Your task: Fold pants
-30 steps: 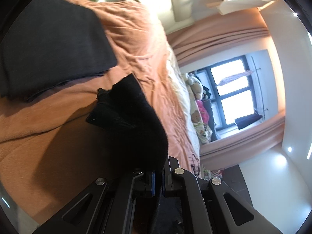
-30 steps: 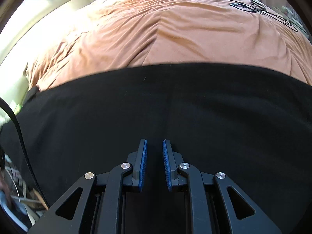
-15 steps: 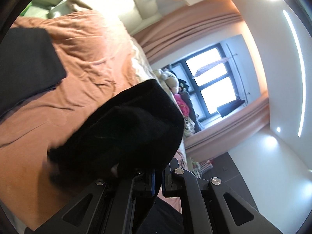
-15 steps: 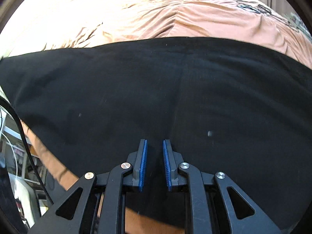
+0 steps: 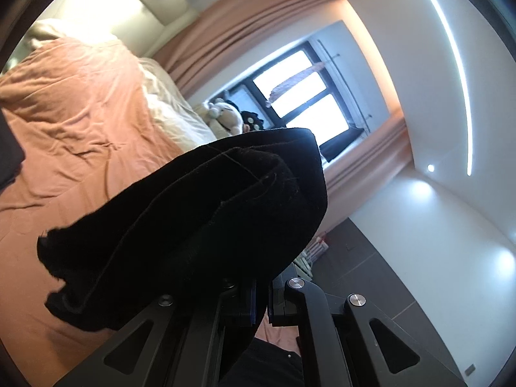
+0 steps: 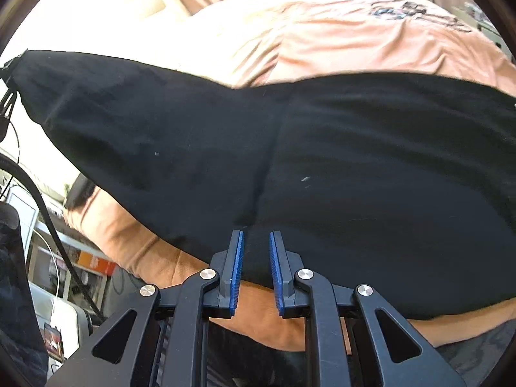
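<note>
Left tongs (image 5: 261, 296): clamped on a bunched fold of the black pants (image 5: 193, 219)
Right tongs (image 6: 256, 271): parted slightly, gripping nothing
Pants (image 6: 290, 167): spread over the bed (image 6: 354, 35) (orange cover), from 9 to 3 o'clock

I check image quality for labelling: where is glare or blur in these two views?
Left wrist view: the window is overexposed, and the black pants show little detail. Right wrist view: the upper-left corner is washed out, and the orange bedcover looks slightly blurred.

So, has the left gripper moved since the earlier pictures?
Yes. The left gripper, shut on the black pants, has swung up and away from the orange bedcover: the window now sits nearer the centre of the view.
</note>
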Tool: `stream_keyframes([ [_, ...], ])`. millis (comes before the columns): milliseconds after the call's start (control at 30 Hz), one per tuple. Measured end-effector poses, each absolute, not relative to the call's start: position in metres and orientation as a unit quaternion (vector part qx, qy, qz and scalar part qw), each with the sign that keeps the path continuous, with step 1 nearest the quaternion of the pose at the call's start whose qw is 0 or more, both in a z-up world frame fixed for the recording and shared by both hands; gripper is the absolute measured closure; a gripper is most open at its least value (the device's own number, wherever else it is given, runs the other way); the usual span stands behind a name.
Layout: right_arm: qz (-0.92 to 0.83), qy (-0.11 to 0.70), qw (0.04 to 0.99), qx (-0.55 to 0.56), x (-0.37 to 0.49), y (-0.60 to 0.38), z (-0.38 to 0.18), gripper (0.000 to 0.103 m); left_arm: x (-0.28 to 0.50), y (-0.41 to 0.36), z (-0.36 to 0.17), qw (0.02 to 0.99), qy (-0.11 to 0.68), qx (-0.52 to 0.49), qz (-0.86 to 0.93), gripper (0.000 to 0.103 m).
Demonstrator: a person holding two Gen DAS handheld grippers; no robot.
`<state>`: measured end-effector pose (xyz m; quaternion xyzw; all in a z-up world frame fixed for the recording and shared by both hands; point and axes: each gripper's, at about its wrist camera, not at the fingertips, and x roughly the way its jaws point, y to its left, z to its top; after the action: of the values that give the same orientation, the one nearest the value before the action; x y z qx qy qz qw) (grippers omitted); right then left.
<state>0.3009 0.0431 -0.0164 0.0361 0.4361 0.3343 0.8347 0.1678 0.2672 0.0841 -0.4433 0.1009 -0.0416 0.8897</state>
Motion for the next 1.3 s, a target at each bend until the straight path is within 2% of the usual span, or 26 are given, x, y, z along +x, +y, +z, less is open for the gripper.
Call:
stream_keyframes([
  [367,0.324,0.378,0.863,0.085,0.271,-0.035,0.012,0.087,0.213,0.203,0.138,0.907,0.116,-0.394,-0.086,0.099],
  [400,0.323,0.374,0.865,0.092,0.266,-0.043,0.013,0.084,0.217,0.196,0.142,0.909,0.118,-0.389,-0.089,0.099],
  [467,0.318,0.363,0.869,0.106,0.258,-0.058,0.015,0.067,0.226,0.182,0.149,0.912,0.123,-0.379,-0.096,0.099],
  [533,0.310,0.349,0.876,0.120,0.250,-0.076,0.017,0.058,0.234,0.168,0.155,0.914,0.128,-0.371,-0.101,0.099],
  [1300,0.259,0.299,0.887,0.238,0.189,-0.236,-0.002,0.057,0.321,0.028,0.176,0.913,0.190,-0.338,-0.124,0.099],
])
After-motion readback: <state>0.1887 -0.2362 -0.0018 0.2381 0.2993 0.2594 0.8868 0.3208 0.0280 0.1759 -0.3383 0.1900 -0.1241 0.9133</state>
